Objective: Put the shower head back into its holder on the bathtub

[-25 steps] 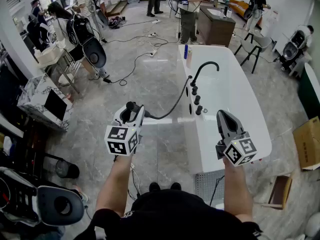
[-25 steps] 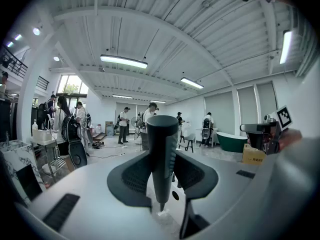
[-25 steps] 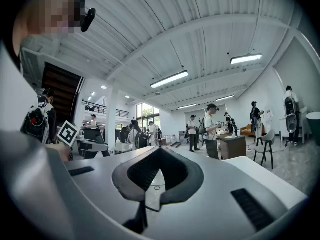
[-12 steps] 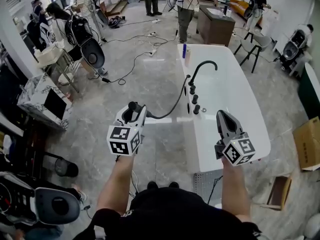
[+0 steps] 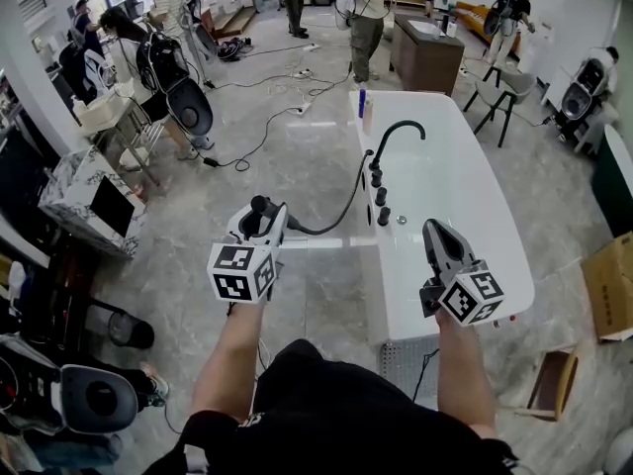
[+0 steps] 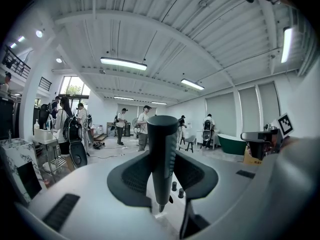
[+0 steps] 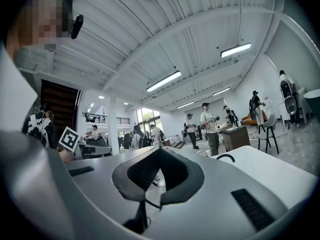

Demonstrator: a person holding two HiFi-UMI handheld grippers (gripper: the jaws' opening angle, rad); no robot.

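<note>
My left gripper (image 5: 259, 216) is shut on the black shower head (image 5: 260, 209), which stands upright between its pads over the floor, left of the tub. Its black hose (image 5: 341, 206) curves across to the rim of the white bathtub (image 5: 475, 196). On that rim stand an arched black faucet (image 5: 398, 132), a row of black knobs (image 5: 379, 191) and a small round fitting (image 5: 401, 220). In the left gripper view the shower head's handle (image 6: 161, 154) fills the gap between the pads. My right gripper (image 5: 436, 234) hovers over the tub's near end, shut and empty, as the right gripper view (image 7: 159, 158) shows.
Cables (image 5: 267, 117) trail over the grey floor left of the tub. Several people stand at the back near a wooden cabinet (image 5: 427, 47). A blue bottle (image 5: 362, 100) stands on the tub's far end. A cardboard box (image 5: 605, 285) sits at the right, chairs and a desk at the left.
Both hands have drifted a little forward alongside the tub, the right one sinking slightly. The left still holds the shower head and the right stays shut.
</note>
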